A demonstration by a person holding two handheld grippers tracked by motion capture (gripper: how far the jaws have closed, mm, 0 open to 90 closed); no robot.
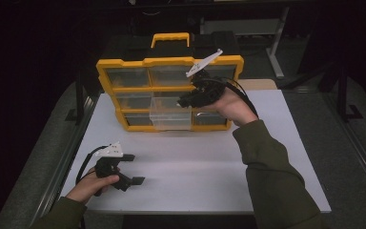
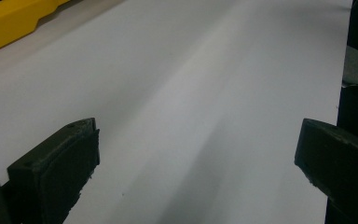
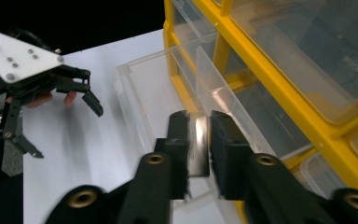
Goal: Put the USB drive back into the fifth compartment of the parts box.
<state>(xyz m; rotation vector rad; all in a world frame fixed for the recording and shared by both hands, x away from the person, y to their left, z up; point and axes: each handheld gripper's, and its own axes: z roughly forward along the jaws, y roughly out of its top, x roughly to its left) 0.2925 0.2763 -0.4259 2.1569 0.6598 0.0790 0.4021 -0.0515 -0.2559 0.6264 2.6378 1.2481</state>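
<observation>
The left gripper (image 1: 134, 168) is being rested low on the white tabletop (image 1: 195, 162), its jaws spread wide apart and holding nothing. Farther off, the clear plastic drawer (image 1: 170, 114) is being held half out of the middle row of the yellow-framed organiser case (image 1: 124, 64). The right gripper (image 3: 199, 140) is clamped on its thin front wall, jaws nearly together. A straight, level pull is judged best, so the drawer is not being twisted or jammed.
</observation>
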